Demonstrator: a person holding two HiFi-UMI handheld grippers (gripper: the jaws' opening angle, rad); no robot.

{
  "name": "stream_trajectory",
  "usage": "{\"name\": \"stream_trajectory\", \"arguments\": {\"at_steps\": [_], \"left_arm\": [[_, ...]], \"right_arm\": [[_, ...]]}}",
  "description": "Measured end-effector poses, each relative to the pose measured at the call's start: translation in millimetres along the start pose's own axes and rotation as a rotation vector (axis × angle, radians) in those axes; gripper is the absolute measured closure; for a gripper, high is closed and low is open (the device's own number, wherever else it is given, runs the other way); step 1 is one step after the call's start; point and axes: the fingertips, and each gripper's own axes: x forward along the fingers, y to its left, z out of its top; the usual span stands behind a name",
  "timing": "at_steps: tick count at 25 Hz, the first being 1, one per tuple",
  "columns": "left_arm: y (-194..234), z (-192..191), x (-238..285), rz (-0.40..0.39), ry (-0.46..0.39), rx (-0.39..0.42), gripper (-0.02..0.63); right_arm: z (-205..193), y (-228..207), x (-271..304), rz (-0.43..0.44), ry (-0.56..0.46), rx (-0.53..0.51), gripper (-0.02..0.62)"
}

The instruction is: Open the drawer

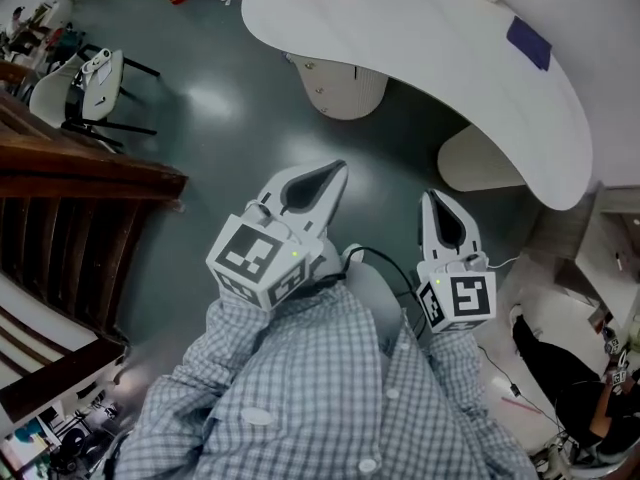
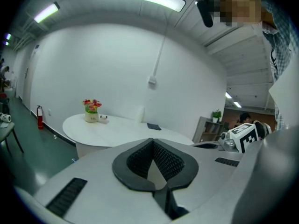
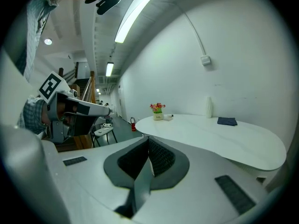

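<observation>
1. The left gripper (image 1: 336, 172) is hanging out in front of the person's checked shirt (image 1: 330, 388), pointing out over the dark green floor (image 1: 200, 118). In its own view its ribbed pads (image 2: 163, 157) are pressing flat together with nothing between them.
2. The right gripper (image 1: 431, 197) is sitting just beside it, apart from it, aiming toward the white table (image 1: 430, 38). Its jaws are also closing right up on each other, empty.
3. The table is carrying a small flower pot (image 2: 91, 110) near its far end and a dark blue pad (image 1: 527, 43) further along.
4. A red fire extinguisher (image 2: 40, 116) is standing on the floor by the wall, past the table.
5. A dark wooden staircase (image 1: 60, 198) is running along the left of the head view, with a white chair (image 1: 85, 83) sitting beyond it.
6. A low shelf unit (image 2: 205, 129) with a plant on top is showing right of the table in the left gripper view.
7. The drawer: honestly I'm not managing to pick it out in any view, so I can't tell where it is.
</observation>
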Motion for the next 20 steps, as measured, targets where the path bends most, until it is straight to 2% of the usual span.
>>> {"name": "stream_trajectory", "arguments": {"at_steps": [6,12,16,20], "left_arm": [[6.9,1.4,-19.3,0.081,-0.032,-0.007,0.603],[35.2,5.0,-35.6,0.161,-0.054,-0.02,0.603],[51.4,9.5,-39.4,0.17,-0.059,-0.015,0.603],[67.9,14.7,-36.0,0.146,-0.061,-0.015,0.603]], "right_arm": [[2.8,8.2,3.1,0.066,-0.008,-0.027,0.586],[4.8,19.7,17.8,0.103,-0.016,-0.029,0.586],[0.3,23.5,26.2,0.092,-0.007,-0.016,0.586],[2.2,28.7,41.6,0.072,-0.002,-0.01,0.586]]}}
